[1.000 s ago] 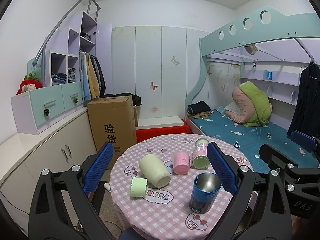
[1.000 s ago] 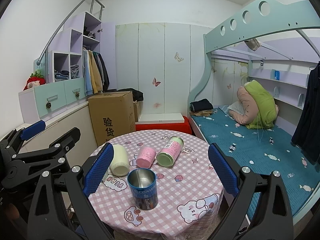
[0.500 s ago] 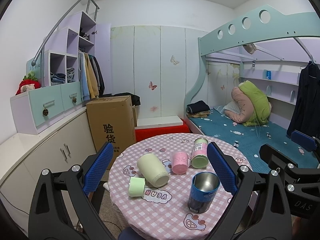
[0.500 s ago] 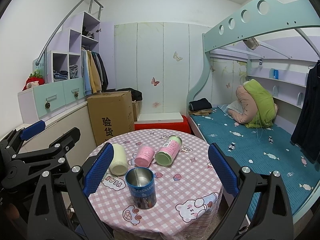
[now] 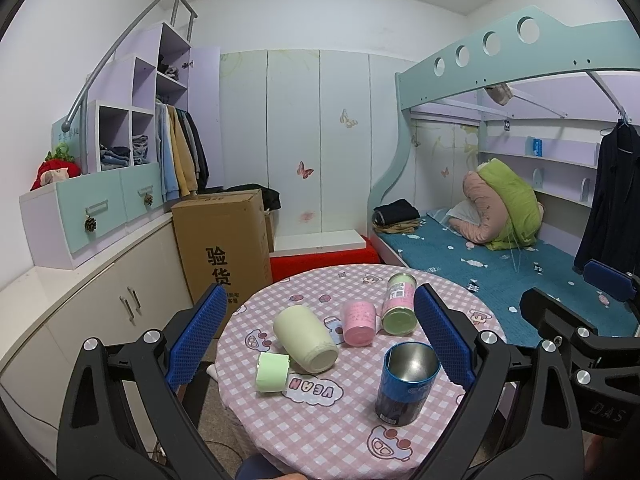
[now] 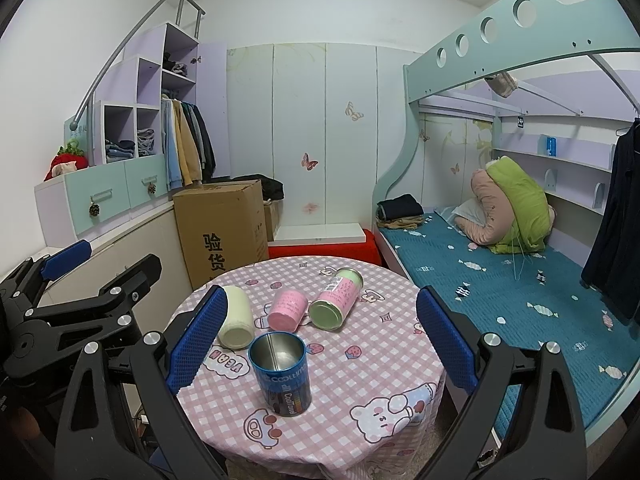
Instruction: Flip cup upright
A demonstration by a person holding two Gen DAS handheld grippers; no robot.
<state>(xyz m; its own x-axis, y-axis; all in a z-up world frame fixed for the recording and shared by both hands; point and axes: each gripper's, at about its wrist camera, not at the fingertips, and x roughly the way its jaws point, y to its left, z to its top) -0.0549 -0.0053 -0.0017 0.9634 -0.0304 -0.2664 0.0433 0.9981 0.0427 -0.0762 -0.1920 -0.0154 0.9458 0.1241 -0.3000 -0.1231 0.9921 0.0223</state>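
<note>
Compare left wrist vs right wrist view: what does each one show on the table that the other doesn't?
Left wrist only: a small light green cup lying on its side near the table's left edge, beside the cream cup. In the right wrist view that spot sits behind the blue finger pad.

Right wrist only: the bear print on the tablecloth's near right part, and the left gripper from the side.

Both: the round checked table, the upright blue cup, and the cream cup, pink cup and green can all lying on their sides. Both grippers' fingers are wide open, holding nothing.
</note>
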